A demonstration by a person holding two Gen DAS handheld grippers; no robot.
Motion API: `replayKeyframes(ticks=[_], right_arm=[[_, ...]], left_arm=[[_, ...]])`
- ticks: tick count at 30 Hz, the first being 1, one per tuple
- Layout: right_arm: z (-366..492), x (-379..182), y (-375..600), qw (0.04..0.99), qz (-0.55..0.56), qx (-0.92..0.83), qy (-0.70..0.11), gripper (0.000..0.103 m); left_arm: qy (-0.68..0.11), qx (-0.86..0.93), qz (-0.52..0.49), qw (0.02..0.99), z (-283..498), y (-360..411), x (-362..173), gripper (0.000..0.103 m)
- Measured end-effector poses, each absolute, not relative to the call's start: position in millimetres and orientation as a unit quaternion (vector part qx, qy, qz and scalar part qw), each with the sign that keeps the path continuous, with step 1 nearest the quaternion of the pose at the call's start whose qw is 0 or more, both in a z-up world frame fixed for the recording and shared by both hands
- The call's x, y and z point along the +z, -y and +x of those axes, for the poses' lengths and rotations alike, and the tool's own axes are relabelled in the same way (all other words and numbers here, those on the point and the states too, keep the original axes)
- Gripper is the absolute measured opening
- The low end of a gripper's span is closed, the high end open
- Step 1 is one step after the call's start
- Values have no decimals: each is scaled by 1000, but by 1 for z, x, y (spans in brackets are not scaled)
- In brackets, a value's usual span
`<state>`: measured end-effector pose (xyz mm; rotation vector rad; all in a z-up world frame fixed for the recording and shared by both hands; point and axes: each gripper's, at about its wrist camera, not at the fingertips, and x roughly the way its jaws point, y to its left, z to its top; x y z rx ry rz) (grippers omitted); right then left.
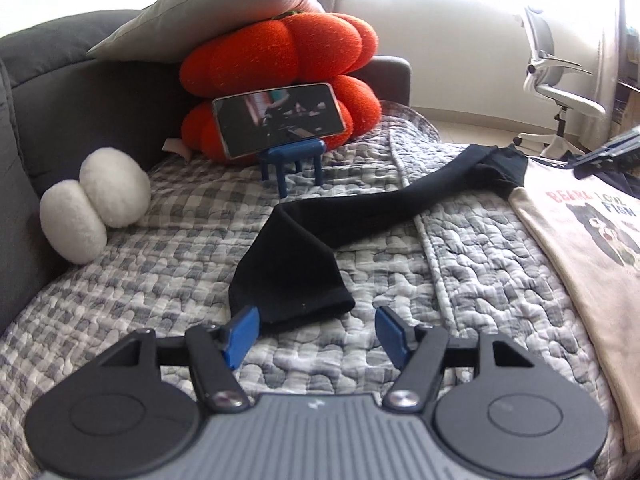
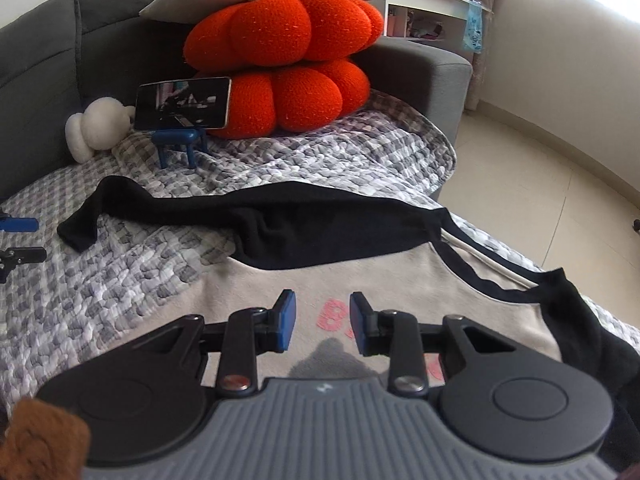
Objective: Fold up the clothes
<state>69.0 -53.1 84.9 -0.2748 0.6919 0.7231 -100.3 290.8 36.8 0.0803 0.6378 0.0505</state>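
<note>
Left gripper [image 1: 316, 322]: jaws wide apart, holding nothing, low over the quilt [image 1: 160, 280]; its left blue pad [image 1: 242, 328] touches or just overlaps the cuff edge of the black sleeve [image 1: 296, 268], the right pad clear of the cloth. Right gripper [image 2: 323, 320]: jaws apart, empty, poised over the cream chest of the shirt [image 2: 248, 292], pink print letters showing between the pads. Shirt: cream body with black sleeves and black neck trim, lying spread on the quilt; a bear print with lettering shows in the left wrist view. One sleeve runs long and twisted across the quilt from the shirt's shoulder to the left gripper. Quilt: grey and white check, puckered, covering the seat of a dark grey sofa [image 1: 60, 92]. Behind the sleeve: phone [image 1: 278, 118], landscape, propped on a small blue stand [image 1: 292, 158], leaning against an orange pumpkin cushion [image 1: 288, 52]. Grey pillow [image 1: 208, 8] on top of the cushion. White plush [image 1: 96, 204] at the sofa back, left of the phone. Office chair [image 1: 556, 80] on the floor beyond. Brown furry item [image 2: 40, 440] at the lower left edge of the right wrist view, not identifiable.
</note>
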Motion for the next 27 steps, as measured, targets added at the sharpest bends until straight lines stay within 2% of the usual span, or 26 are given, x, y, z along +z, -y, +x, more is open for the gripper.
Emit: replayKeyframes(ticks=[8, 13, 15, 16, 17, 18, 24, 27], right_arm=[[82, 73, 11, 857, -147, 372, -325, 33], [90, 64, -10, 847, -158, 395, -319, 33], [91, 62, -18, 842, -160, 407, -315, 33], [92, 61, -22, 840, -162, 412, -313, 33], [93, 59, -27, 838, -163, 418, -311, 33], [93, 58, -32, 835, -168, 423, -310, 33], [96, 47, -58, 830, -201, 419, -308, 36], [102, 52, -51, 834, -164, 427, -307, 35]], left_arm=[[-318, 10, 102, 943, -65, -277, 17, 66], [-327, 4, 105, 939, -52, -286, 5, 66], [-333, 2, 107, 937, -49, -291, 5, 55], [-338, -1, 101, 936, -47, -295, 6, 29], [-342, -3, 83, 936, -45, -300, 9, 13], [-343, 1, 57, 938, -43, -307, 13, 7], [-293, 49, -180, 938, -47, -389, 52, 6], [-256, 69, -291, 919, -57, -435, 69, 6]])
